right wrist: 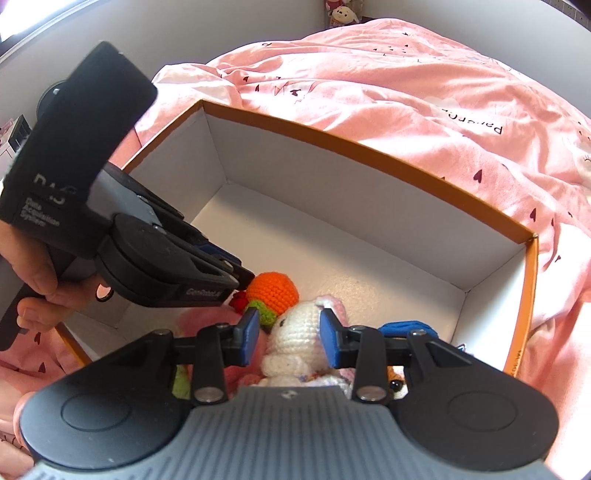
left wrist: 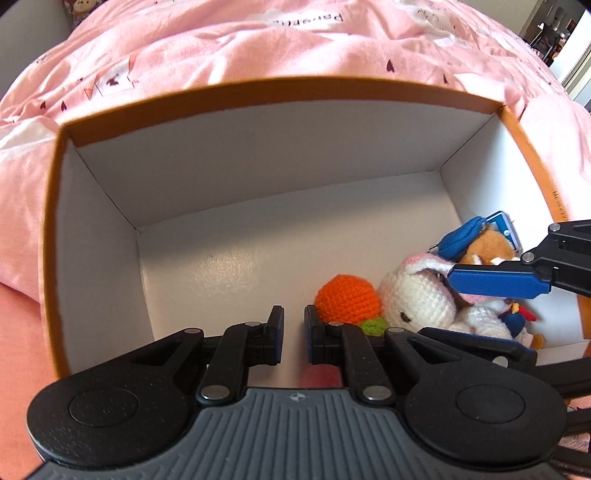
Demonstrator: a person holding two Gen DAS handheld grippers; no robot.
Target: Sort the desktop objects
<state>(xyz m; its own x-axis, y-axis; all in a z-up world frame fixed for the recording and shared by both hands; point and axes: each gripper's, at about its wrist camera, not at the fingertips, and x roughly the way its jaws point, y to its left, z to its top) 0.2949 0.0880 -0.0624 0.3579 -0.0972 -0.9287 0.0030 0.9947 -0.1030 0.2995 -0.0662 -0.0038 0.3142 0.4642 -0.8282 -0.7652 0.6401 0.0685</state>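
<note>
Sunlit pink bedspread [left wrist: 295, 44], grey wall [right wrist: 258, 22]

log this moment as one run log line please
left gripper: shut, empty | right gripper: gripping white crochet bunny | orange crochet ball: in box

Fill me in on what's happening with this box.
A person is sorting crocheted toys into an orange-rimmed cardboard box on a pink quilt. The right claw straddles the white crochet bunny, pads at its head. The left claw is nearly shut and holds nothing, hovering beside the orange crochet ball. Most of the box is bare.
</note>
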